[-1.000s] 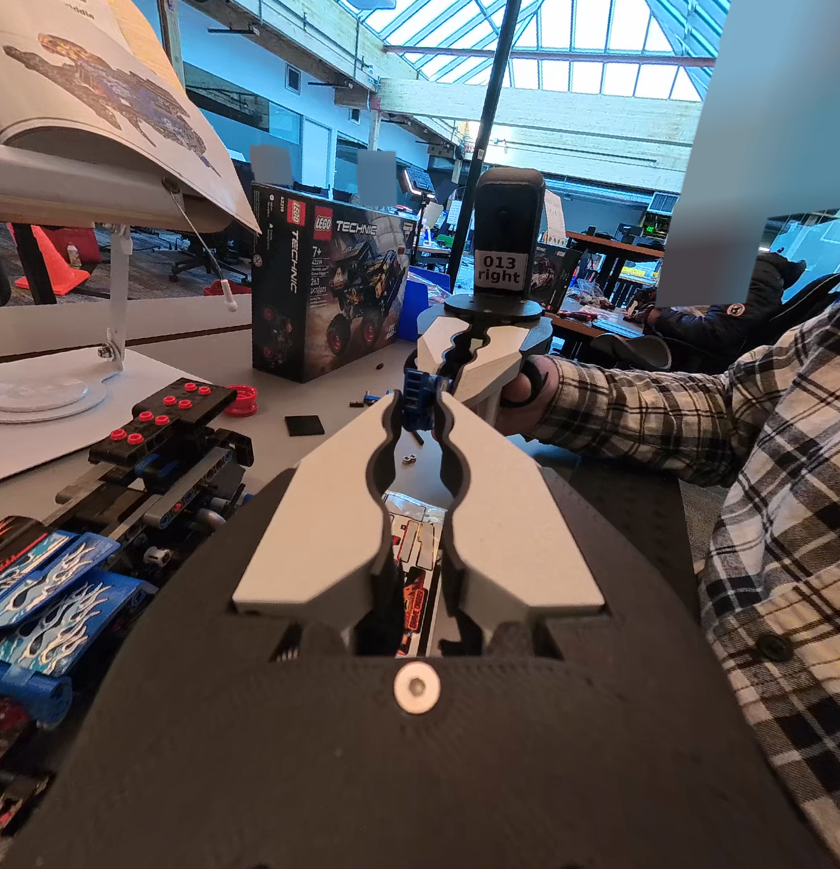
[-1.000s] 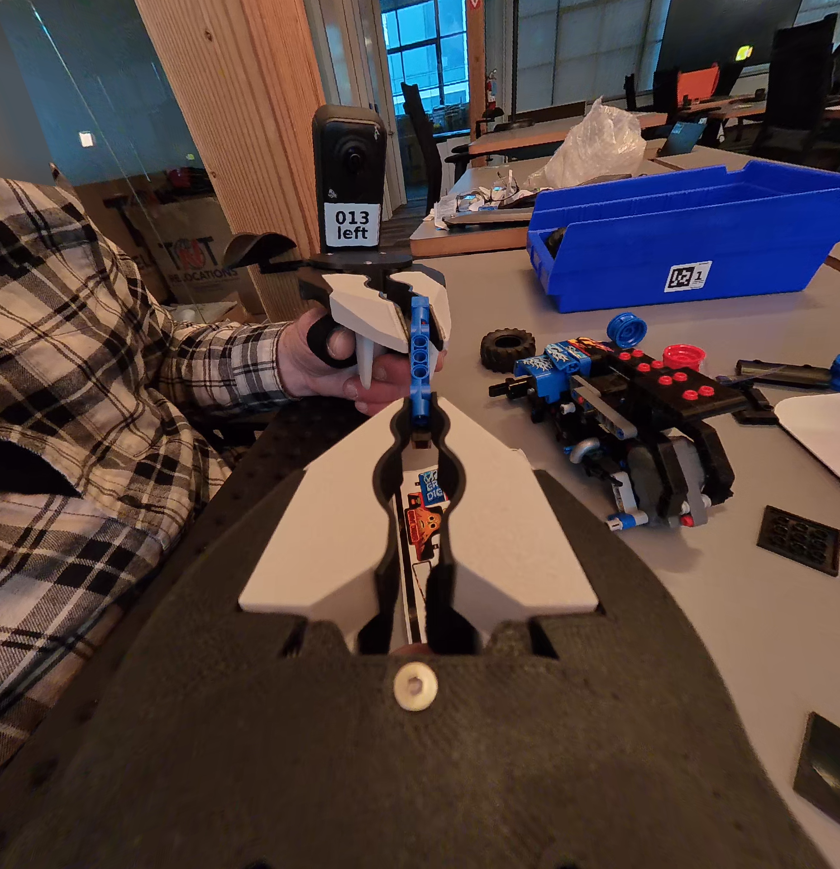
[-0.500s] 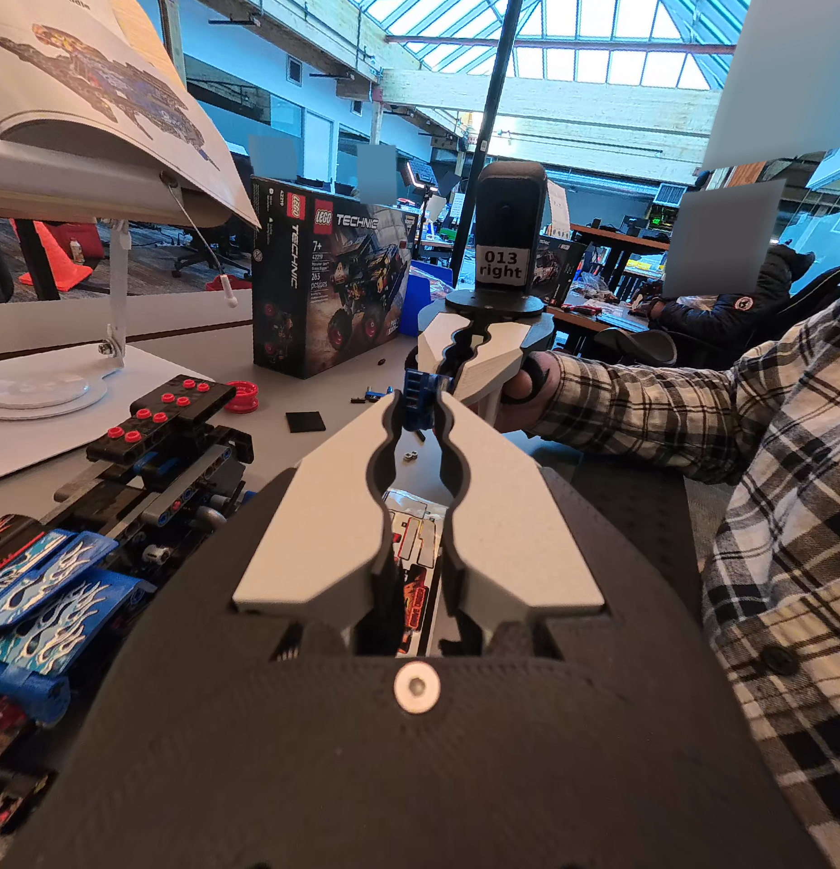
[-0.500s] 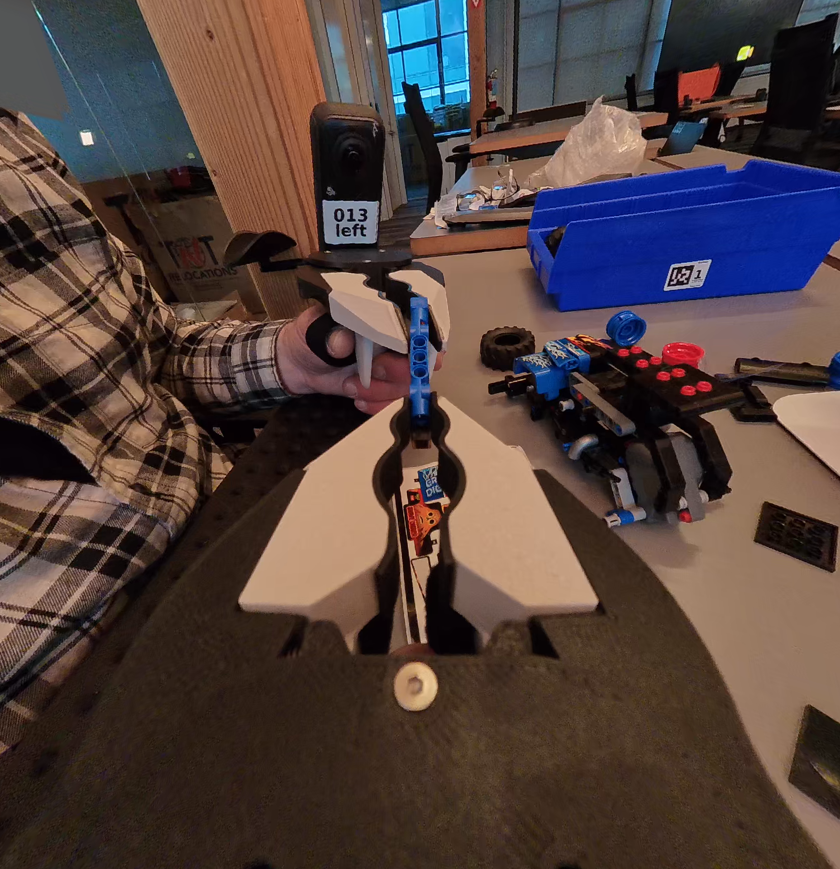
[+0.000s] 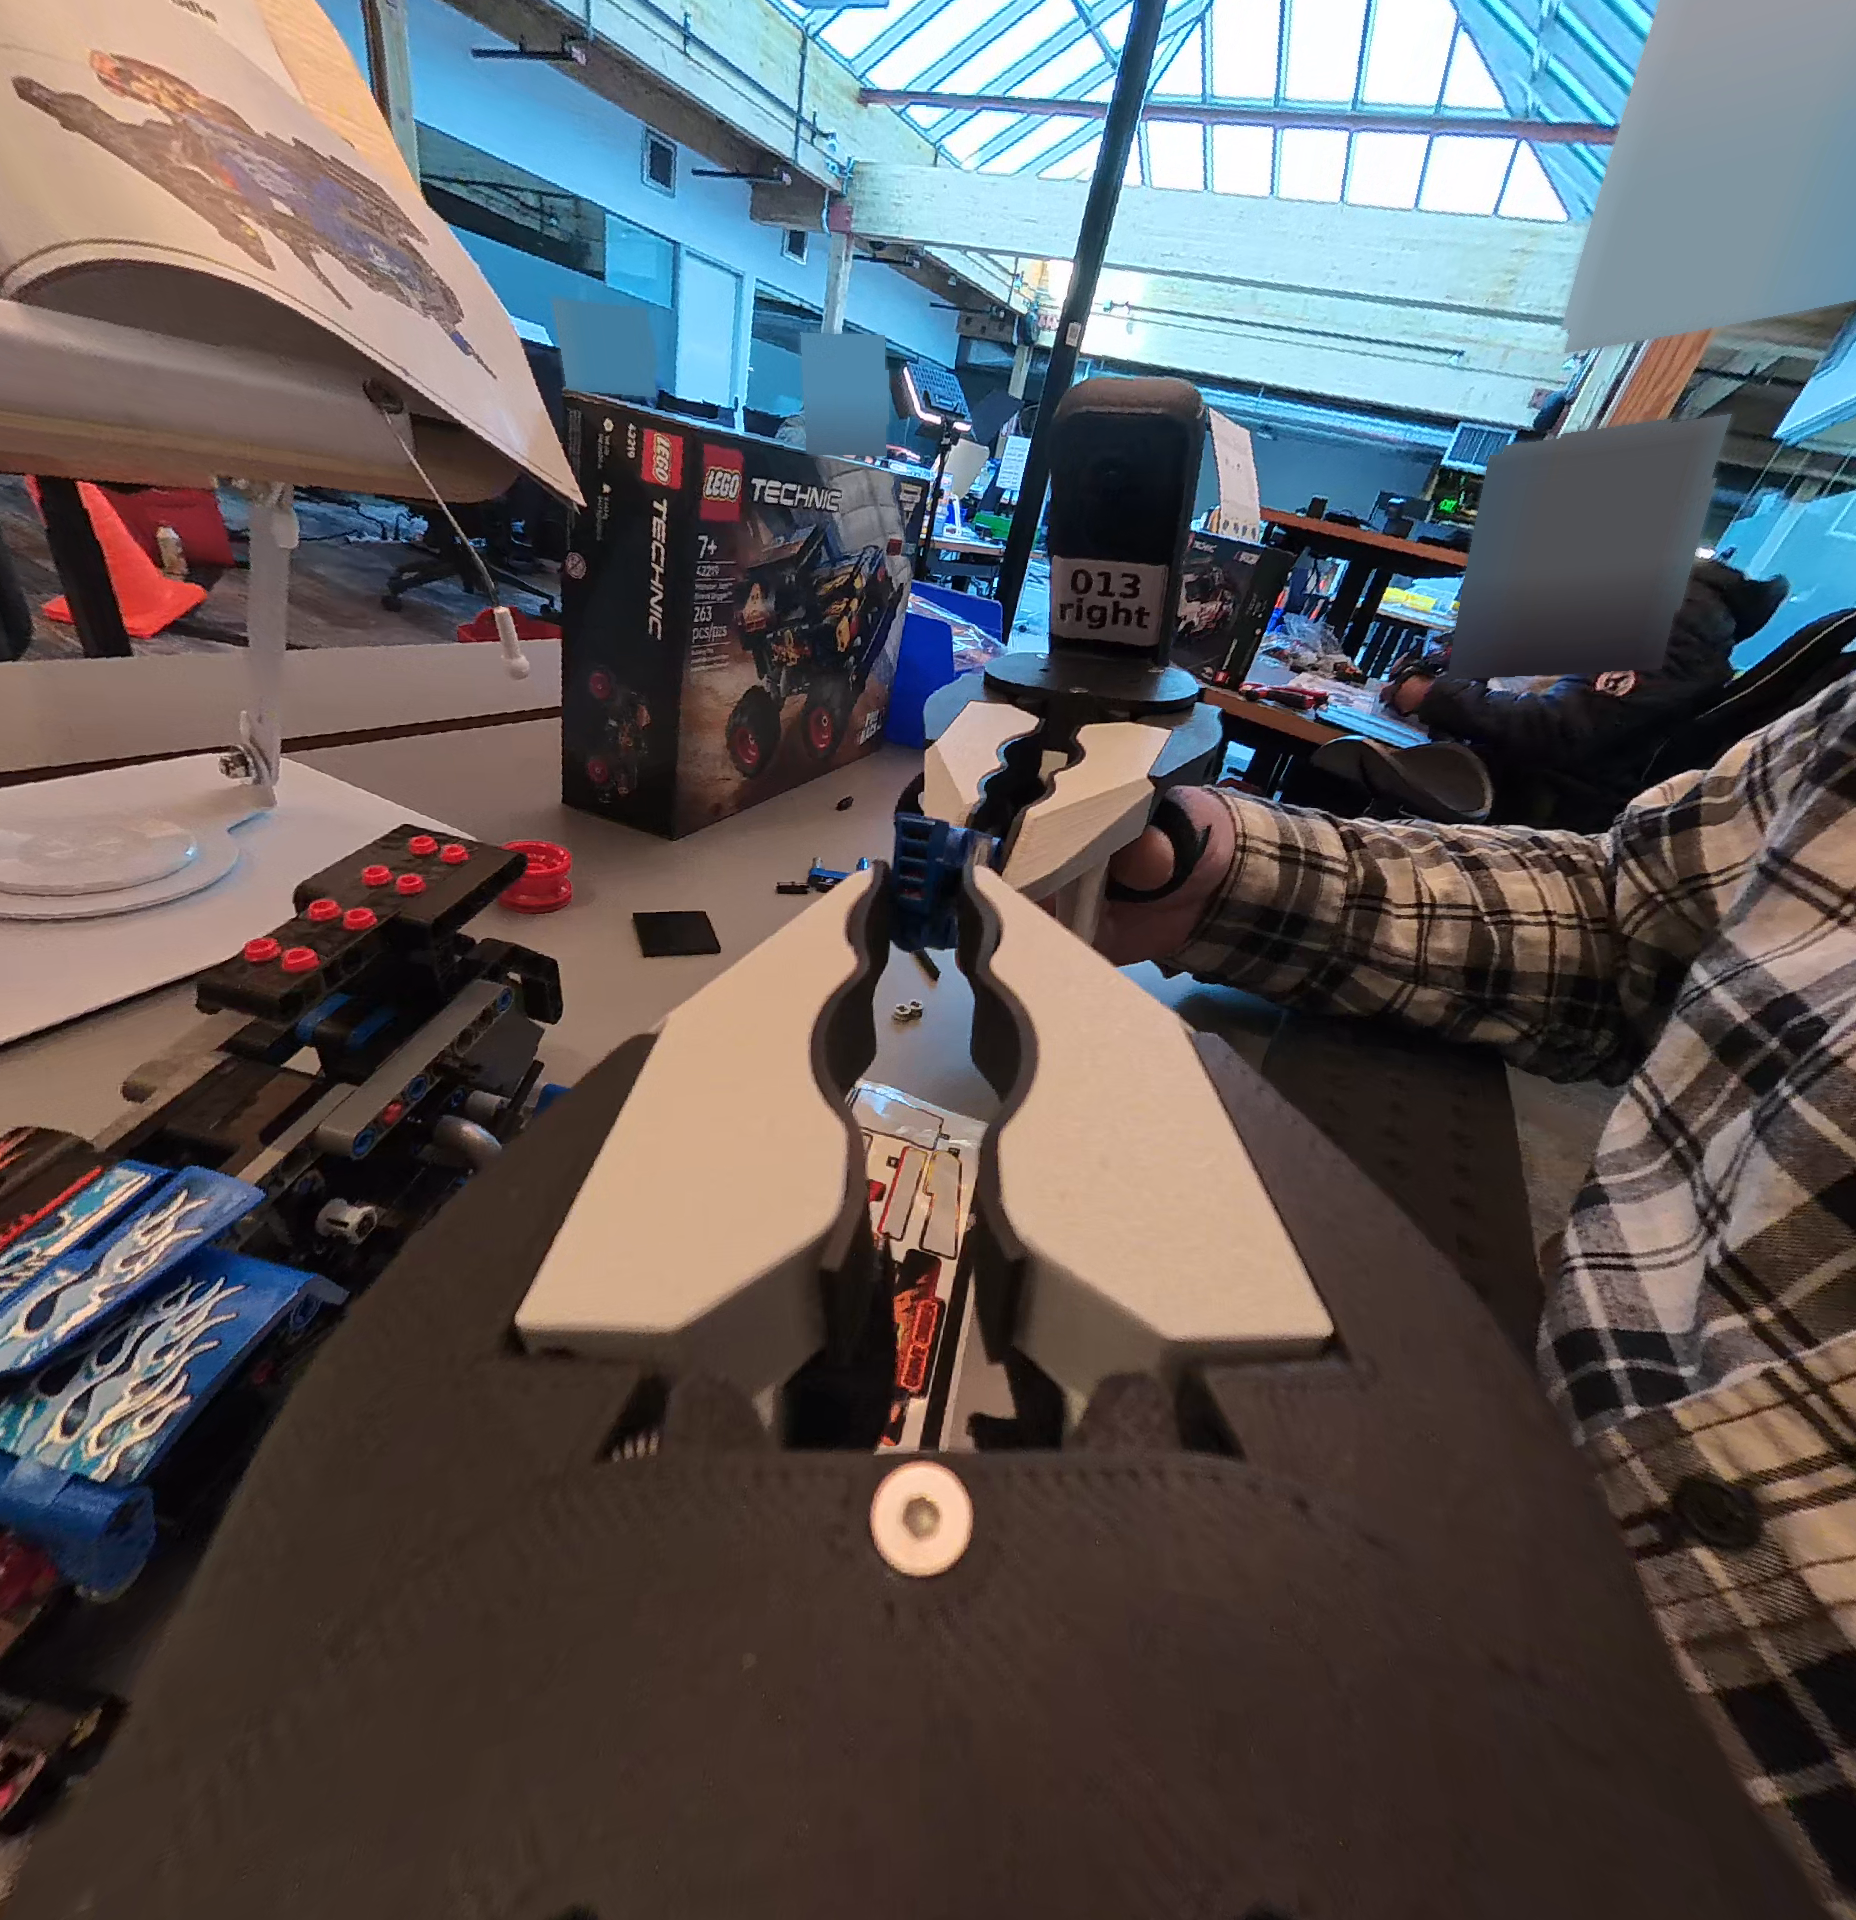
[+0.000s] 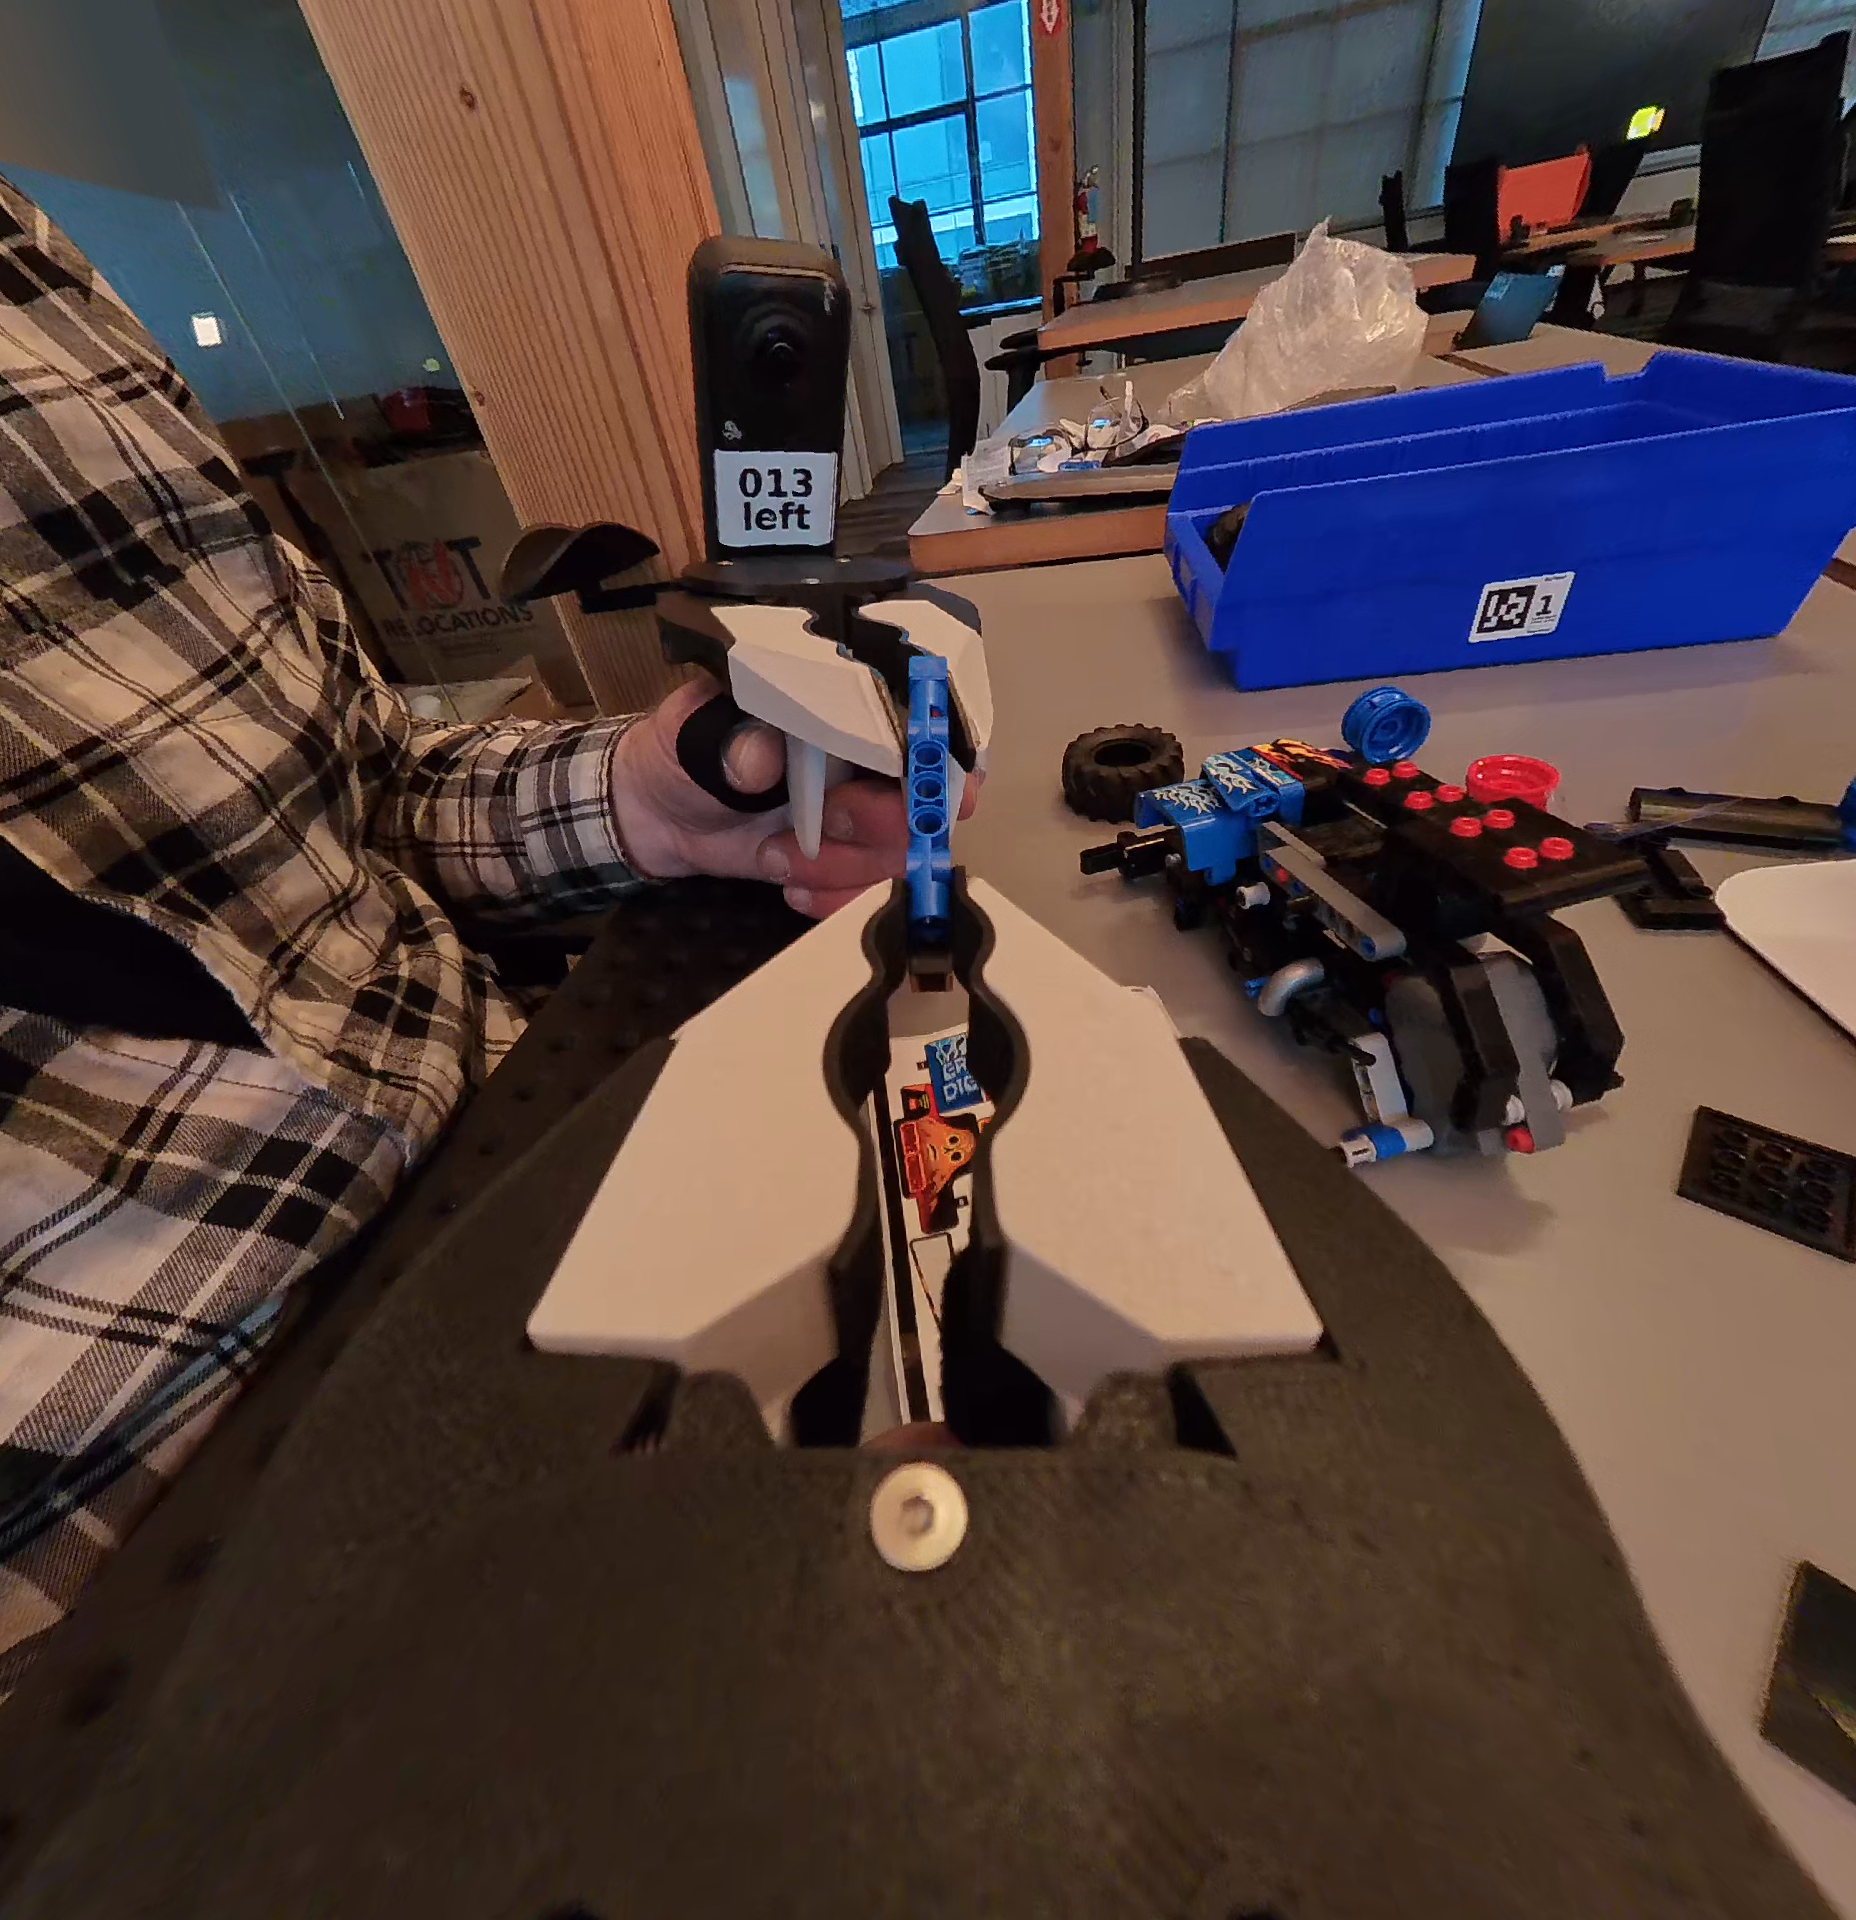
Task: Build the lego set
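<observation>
1. Left wrist view: my left gripper is pinched tight on the blue beam, holding it up off the table in front of the person. I judge it is held aloft so both tools can work on it freely.
2. Facing it, the right gripper meets the same beam from the far side. From here I cannot tell how firmly its jaws bite.
3. The half-built truck lies to the left, near but apart from the grippers. The set's box stands behind it, and the instruction booklet hangs on a stand overhead.
4. Open table lies between truck and beam, holding only a small black tile and some tiny loose bits. I judge there is room to swing left toward the truck.
5. Right wrist view: my right gripper is closed on the beam's lower end. The beam stands upright with its pin holes showing, and its upper part sits in the left gripper's tips.
6. The sticker sheet lies on the table directly below, seen through the gap between the fingers.
7. To the right sit the truck, a loose black tyre and the blue bin farther back. The person's sleeve closes off the left side, so free room is rightward.
</observation>
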The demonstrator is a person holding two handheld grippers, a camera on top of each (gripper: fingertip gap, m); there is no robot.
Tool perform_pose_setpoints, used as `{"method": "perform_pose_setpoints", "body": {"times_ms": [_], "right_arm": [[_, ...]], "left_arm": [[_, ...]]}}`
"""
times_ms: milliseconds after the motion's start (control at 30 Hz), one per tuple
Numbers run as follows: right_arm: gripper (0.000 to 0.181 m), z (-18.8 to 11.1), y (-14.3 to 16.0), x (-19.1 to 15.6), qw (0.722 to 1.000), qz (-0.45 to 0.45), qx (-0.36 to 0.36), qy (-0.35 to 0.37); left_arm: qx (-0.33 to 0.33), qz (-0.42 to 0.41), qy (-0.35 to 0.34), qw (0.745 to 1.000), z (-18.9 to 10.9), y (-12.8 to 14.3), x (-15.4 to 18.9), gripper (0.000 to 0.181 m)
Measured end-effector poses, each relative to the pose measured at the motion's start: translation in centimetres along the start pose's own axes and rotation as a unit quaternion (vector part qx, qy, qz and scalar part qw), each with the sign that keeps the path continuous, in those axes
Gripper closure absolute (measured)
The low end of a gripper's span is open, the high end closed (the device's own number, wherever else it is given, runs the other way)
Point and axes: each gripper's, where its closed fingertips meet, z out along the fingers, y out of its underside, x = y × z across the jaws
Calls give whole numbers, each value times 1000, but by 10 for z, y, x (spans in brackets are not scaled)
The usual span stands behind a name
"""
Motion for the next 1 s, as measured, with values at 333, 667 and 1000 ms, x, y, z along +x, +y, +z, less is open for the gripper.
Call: {"method": "perform_pose_setpoints", "body": {"times_ms": [333,667,1000], "right_arm": [[167,-2,-5,8,999,-4,9,32],[158,-7,-12,16,996,-38,13,77],[146,-6,-8,26,966,-184,-45,175]], "left_arm": [[17,-31,5,999,-1,-5,-4,174],[51,-118,21,991,-7,-14,-11,175],[44,-212,40,975,-3,-7,-19,175]]}}
